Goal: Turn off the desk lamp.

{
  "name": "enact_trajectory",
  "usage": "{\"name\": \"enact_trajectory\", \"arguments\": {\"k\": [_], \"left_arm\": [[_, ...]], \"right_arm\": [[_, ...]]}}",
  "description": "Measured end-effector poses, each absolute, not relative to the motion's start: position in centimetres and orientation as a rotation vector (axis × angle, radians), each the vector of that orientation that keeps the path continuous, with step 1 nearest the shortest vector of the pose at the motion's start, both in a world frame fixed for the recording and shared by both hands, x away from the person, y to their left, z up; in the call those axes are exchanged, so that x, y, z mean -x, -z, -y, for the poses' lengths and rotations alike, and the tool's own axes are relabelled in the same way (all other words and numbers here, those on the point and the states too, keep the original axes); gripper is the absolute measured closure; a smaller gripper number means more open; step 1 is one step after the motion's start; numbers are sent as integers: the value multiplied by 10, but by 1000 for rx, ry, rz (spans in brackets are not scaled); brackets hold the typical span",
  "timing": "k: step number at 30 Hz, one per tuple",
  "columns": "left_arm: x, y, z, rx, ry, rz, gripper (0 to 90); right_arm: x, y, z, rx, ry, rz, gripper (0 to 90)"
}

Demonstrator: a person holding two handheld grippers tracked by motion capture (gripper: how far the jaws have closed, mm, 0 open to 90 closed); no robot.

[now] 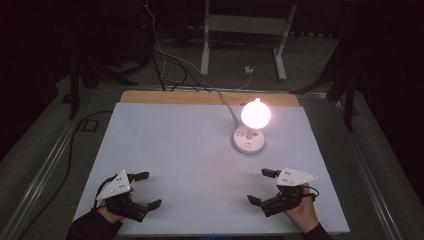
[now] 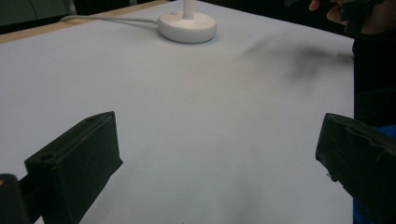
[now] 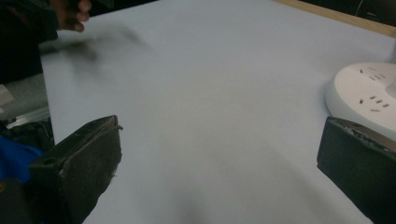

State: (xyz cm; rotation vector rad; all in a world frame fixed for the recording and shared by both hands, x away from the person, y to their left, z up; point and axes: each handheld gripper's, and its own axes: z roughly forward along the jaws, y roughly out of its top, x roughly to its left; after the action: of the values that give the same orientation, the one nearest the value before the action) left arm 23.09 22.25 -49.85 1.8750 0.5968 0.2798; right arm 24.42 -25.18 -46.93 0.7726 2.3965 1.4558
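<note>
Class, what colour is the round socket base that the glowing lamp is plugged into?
White. The round socket base shows best in the high view, under the lit lamp.

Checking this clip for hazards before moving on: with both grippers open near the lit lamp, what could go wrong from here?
1. The lit bulb stands tall on a small round socket base; a sideways knock from the right gripper, the nearer one, could tip or unplug it.
2. The white cable runs off the back of the table; snagging it could drag the base.
3. Glare may hide the bulb's edges, so the left gripper could misjudge a grasp.
</note>
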Motion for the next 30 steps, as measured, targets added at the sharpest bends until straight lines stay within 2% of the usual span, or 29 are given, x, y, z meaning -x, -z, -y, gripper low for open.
{"name": "enact_trajectory", "arguments": {"k": [13, 30], "left_arm": [[-231, 498, -224, -1865, -278, -598, 5], [-231, 497, -224, -1857, -277, -601, 5]], "right_arm": [[-256, 450, 259, -798, -1471, -2344, 0], [-282, 445, 268, -856, -1436, -2288, 0]]}}
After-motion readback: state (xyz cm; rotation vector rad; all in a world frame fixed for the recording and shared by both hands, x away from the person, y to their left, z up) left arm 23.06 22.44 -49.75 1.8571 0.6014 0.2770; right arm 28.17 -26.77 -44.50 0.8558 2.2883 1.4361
